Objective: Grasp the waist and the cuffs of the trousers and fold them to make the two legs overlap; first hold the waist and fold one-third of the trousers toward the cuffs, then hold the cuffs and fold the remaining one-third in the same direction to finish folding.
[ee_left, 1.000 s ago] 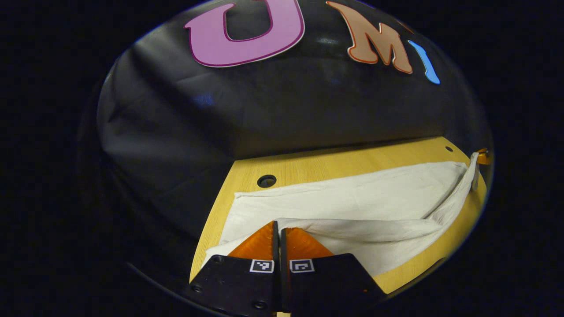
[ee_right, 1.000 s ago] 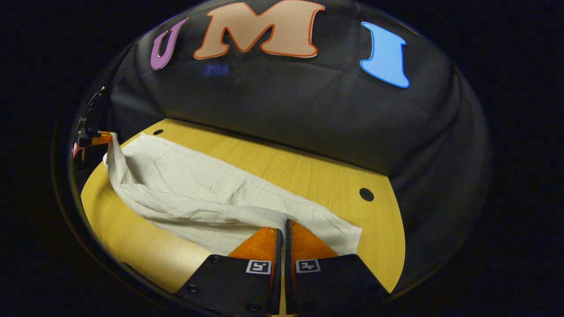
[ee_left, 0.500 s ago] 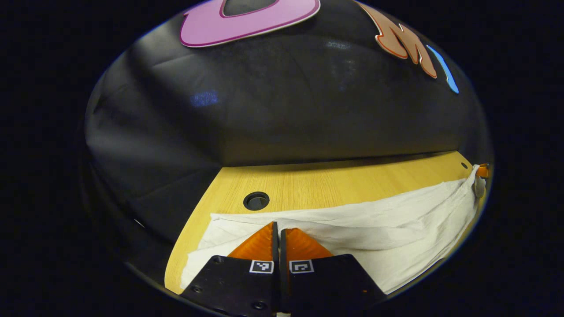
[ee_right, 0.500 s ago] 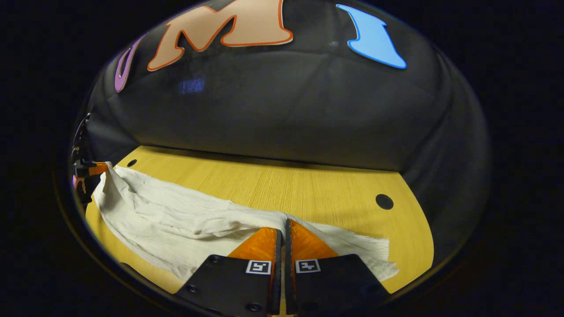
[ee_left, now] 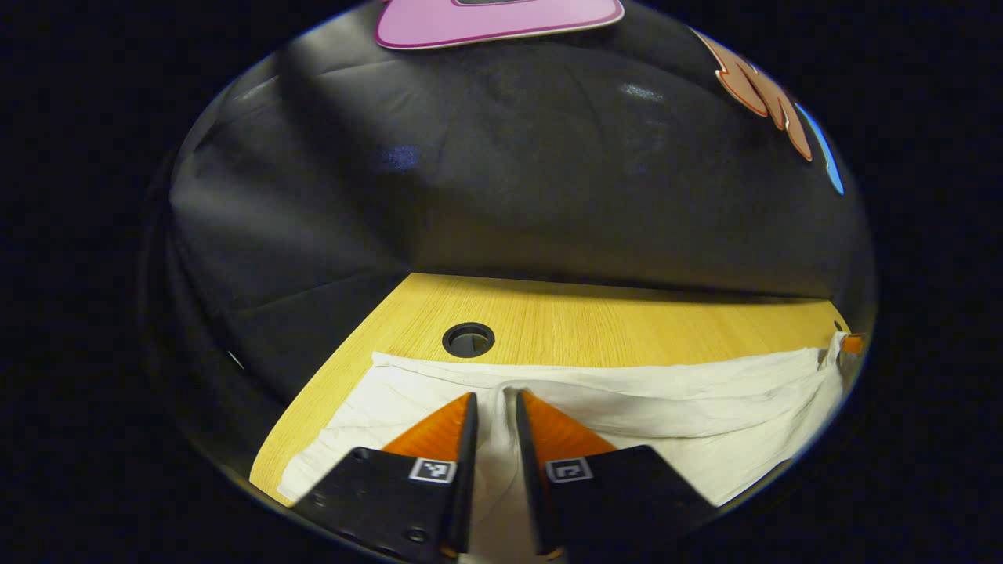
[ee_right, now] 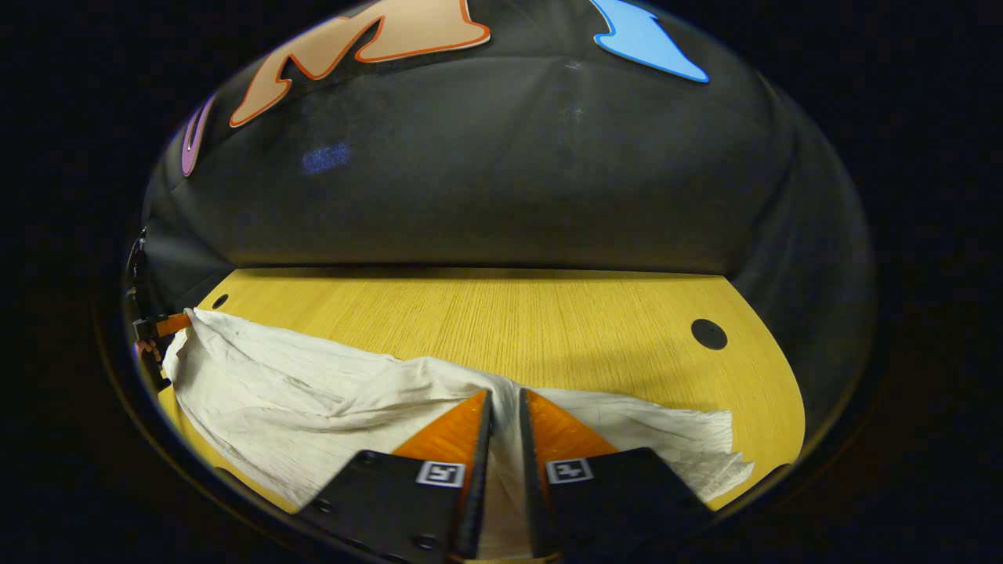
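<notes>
White trousers lie lengthwise on the wooden table, one leg laid over the other, wrinkled along the near edge. My left gripper stands over one end with its fingers slightly apart, and a ridge of cloth runs between them. At the other end my right gripper is open by a narrow gap over the trousers, with cloth showing between its fingers. Far off, the right gripper touches the cloth's far corner in the left gripper view, and the left gripper does the same in the right gripper view.
The table has a round hole just beyond the cloth at the left end and another hole near the right end. Black cloth wall rises right behind the table's far edge. Bare wood lies between the trousers and the wall.
Both grippers carried the held edge down and forward onto the lower leg, flattening the cloth. Their fingers, pressed together before, now stand slightly apart.
</notes>
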The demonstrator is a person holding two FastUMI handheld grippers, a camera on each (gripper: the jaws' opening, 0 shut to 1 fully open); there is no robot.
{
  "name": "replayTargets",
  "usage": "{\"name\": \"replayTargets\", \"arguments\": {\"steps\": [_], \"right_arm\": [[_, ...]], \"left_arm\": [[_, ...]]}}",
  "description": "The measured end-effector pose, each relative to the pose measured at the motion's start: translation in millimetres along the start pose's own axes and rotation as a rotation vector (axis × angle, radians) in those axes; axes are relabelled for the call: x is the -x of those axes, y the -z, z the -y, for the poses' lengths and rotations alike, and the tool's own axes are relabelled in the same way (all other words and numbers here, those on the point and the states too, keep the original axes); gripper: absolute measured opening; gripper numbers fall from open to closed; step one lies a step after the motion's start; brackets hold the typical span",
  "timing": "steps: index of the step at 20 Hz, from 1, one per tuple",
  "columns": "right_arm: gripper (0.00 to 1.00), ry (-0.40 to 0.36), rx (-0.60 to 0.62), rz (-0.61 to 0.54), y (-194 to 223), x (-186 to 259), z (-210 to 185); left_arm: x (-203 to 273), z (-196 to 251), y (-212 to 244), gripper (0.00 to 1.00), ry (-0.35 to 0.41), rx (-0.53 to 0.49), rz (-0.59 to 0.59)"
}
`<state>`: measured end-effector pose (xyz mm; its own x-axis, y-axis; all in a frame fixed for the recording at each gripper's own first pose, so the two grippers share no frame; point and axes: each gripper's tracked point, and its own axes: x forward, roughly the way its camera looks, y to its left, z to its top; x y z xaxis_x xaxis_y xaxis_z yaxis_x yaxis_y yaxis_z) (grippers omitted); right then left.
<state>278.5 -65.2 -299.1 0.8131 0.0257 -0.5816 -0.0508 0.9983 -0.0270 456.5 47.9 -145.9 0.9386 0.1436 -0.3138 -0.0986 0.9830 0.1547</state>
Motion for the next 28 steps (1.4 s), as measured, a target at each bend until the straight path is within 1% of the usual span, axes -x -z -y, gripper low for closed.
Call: {"name": "replayTargets", "arguments": {"steps": [2, 3, 4, 6, 7, 8, 11, 15, 16, 20, 23, 24, 25, 26, 28], "right_arm": [[0.98, -0.006, -0.011, 0.007, -5, 8, 1], [0.95, -0.007, -0.013, 0.018, -9, 15, 3], [0.96, -0.001, -0.012, 0.029, -12, 22, 7], [0.95, 0.012, -0.025, 0.056, -21, 42, 18], [0.94, 0.020, -0.034, 0.067, -26, 52, 25], [0.95, 0.035, -0.040, 0.077, -27, 62, 36], [0.95, 0.084, -0.064, 0.094, -28, 90, 70], [0.95, 0.135, -0.111, 0.053, 1, 112, 114], [0.93, 0.144, -0.125, 0.042, 11, 114, 122], [0.94, 0.179, -0.188, 0.003, 44, 112, 151], [0.94, 0.187, -0.238, -0.009, 57, 105, 165], [0.97, 0.189, -0.251, -0.011, 60, 101, 169], [0.97, 0.186, -0.265, -0.018, 64, 96, 172], [0.93, 0.181, -0.285, -0.028, 69, 93, 173], [0.93, 0.168, -0.333, -0.036, 74, 86, 176]], "left_arm": [[14, -4, -4, 0.63, -0.038, 0.002, -0.005], [21, -5, -10, 0.80, -0.050, 0.000, 0.000], [26, 1, -16, 0.98, -0.039, 0.013, 0.021], [39, 8, -28, 0.94, -0.014, 0.041, 0.057], [48, 10, -33, 0.94, -0.012, 0.041, 0.067], [55, 12, -37, 0.94, -0.007, 0.036, 0.077], [81, 20, -44, 0.95, 0.018, 0.040, 0.091], [126, 24, -52, 0.94, 0.020, 0.055, 0.114], [137, 30, -48, 0.95, 0.017, 0.052, 0.119], [172, 36, -37, 0.94, -0.009, 0.040, 0.118], [186, 38, -25, 0.94, -0.038, 0.041, 0.104], [188, 39, -22, 0.98, -0.045, 0.048, 0.104], [193, 42, -19, 0.95, -0.048, 0.057, 0.100], [198, 43, -17, 0.95, -0.051, 0.064, 0.098], [203, 45, -16, 0.94, -0.060, 0.065, 0.103]]}}
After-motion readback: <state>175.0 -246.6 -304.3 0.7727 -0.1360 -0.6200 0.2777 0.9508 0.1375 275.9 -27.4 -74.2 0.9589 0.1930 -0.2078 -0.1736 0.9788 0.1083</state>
